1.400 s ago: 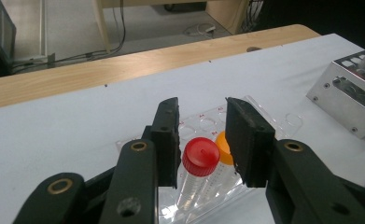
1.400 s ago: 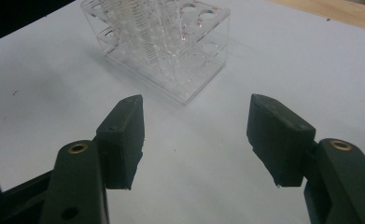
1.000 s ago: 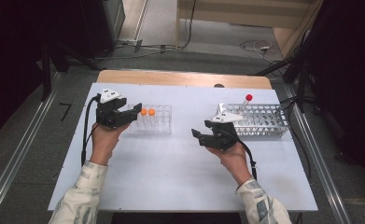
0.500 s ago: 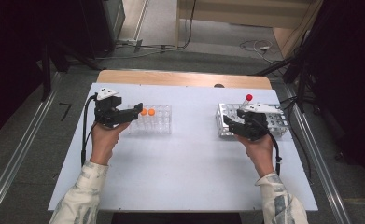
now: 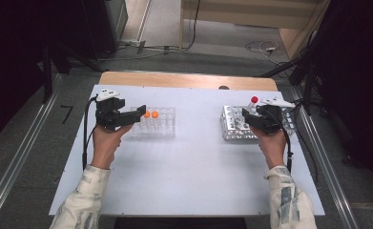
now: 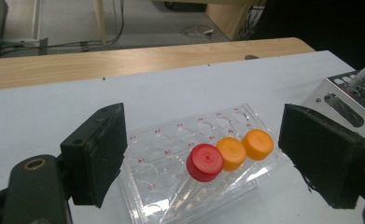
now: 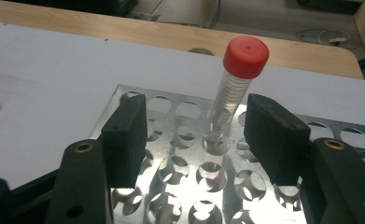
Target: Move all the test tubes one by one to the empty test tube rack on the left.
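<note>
Behind the released left hand-held gripper (image 5: pixel 140 110), the clear rack (image 5: pixel 161 125) hides its red-capped tube (image 6: pixel 203 162).

A lab bench setup: on a white table (image 5: pixel 189 167), a clear tube rack (image 5: pixel 155 122) sits at ten o'clock and a perforated metal tube rack (image 5: pixel 234 126) at two o'clock, with cables (image 5: pixel 189 28) trailing over the floor beyond.

The left gripper (image 6: pixel 201 161) is hovering with its jaws spread wide, having just opened, over a clear rack (image 6: pixel 171 144) where a red-capped tube (image 6: pixel 203 163) is leaning beside two orange caps (image 6: pixel 244 147).
</note>
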